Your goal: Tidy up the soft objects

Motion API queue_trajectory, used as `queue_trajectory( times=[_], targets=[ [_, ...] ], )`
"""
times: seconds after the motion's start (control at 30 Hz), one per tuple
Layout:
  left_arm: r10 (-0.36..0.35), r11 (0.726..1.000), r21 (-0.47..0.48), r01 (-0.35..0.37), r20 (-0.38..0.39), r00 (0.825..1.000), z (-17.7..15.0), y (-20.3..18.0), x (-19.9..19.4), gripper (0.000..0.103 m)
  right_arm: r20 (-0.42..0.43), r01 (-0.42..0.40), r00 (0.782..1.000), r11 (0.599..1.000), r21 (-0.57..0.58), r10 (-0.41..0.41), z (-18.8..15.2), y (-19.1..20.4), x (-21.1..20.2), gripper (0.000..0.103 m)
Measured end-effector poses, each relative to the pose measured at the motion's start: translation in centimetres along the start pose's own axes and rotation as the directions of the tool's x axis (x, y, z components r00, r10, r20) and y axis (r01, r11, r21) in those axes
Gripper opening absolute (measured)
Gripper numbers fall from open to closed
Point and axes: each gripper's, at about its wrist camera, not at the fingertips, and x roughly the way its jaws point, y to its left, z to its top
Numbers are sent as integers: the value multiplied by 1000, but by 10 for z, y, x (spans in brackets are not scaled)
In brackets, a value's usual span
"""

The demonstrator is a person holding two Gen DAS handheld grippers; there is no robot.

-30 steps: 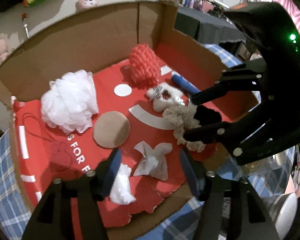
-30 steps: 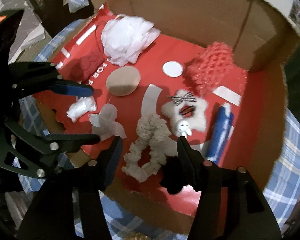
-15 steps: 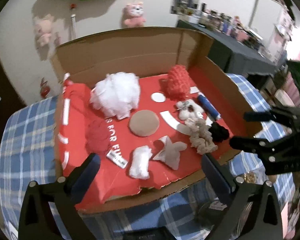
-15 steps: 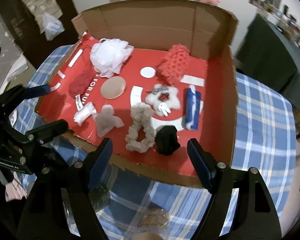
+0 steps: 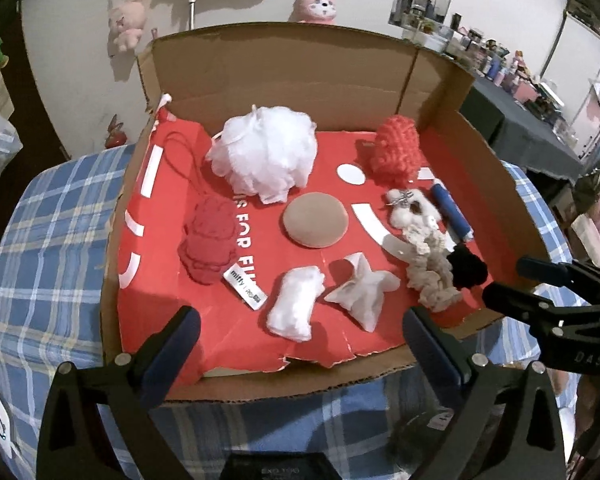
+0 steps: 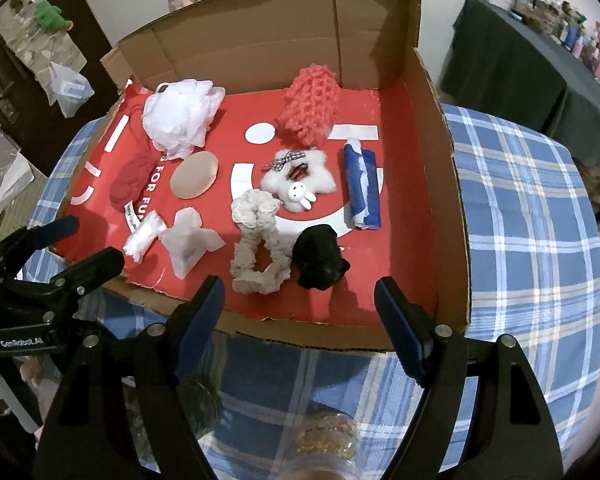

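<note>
Both grippers have pulled back from the cardboard box [image 6: 440,152] since a second ago.

Left gripper [image 5: 300,344] and right gripper [image 6: 300,312] hang at the lower frame edge, fingers spread wide, holding nothing. Soft things lie apart on the red floor: white pouf [image 5: 264,156] upper centre, beige scrunchie [image 6: 256,248] touching the black scrunchie [image 6: 320,256] lower centre. Probably best to pick one item, descend straight over it, and close gently on its bulk.

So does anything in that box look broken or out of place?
Yes: the box has no front wall, and the red liner has a torn, jagged front edge with bare cardboard beyond it. A loose paper tag lies beside the dark red puff. Both claws are open, holding nothing.
</note>
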Motion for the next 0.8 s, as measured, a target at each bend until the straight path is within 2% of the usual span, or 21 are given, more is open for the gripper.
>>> queue_trajectory(
  times=[0.2, 0.8],
  targets=[
    [33, 999, 10, -33, -2, 999, -3, -1, 6, 103, 11, 24, 1000, 1000, -6, -24, -2, 1, 5, 77],
    [64, 998, 11, -64, -24, 998, -9, 0, 13, 103, -3, 39, 999, 999, 7, -39, -6, -2, 19, 77]
  ],
)
